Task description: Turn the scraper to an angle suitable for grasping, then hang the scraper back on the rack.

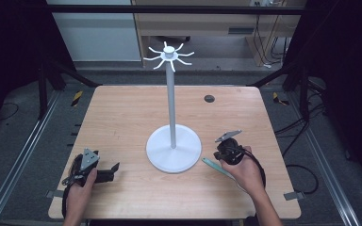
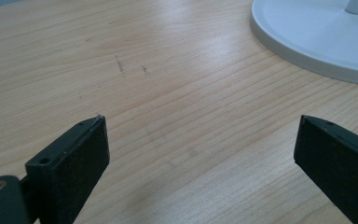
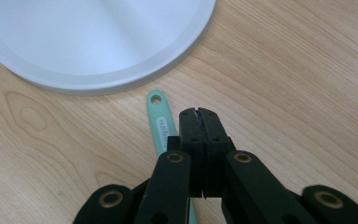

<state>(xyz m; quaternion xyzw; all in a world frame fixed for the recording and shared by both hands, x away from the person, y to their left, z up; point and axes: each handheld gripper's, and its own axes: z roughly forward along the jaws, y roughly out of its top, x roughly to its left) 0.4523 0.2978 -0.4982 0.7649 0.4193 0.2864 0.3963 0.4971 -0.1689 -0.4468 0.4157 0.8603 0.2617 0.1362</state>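
At the table's 5 o'clock edge, the right gripper (image 1: 229,151) is held low over the wood, its jaws pressed together with nothing between them; its own view shows the two black pads meeting in a thin seam. Just beside those jaws, on their 9 o'clock side, lies a mint-green handle (image 3: 162,122), flat on the table (image 1: 122,117), its hanging hole (image 3: 156,99) pointing to 12 o'clock toward the stand base (image 3: 98,42) and stopping just short of the rim. The rest of the handle runs back under the gripper and is hidden, so the tool's working end cannot be identified. The stand's pole rises from the base to a ring of hooks (image 1: 168,56) at the top, all bare. At 7 o'clock the left gripper (image 1: 104,173) rests on the table, jaws spread wide over bare wood, near the base but apart from it. Judgement: the step in hand appears to be picking up the handle for hanging. To do it well, the right jaws should be spread first, shifted sideways to straddle the handle behind the printed label, leaving the hole free, then closed squarely across the narrow width. Risk: a thin, flat handle may slide or pivot, so a low, level approach is advised.
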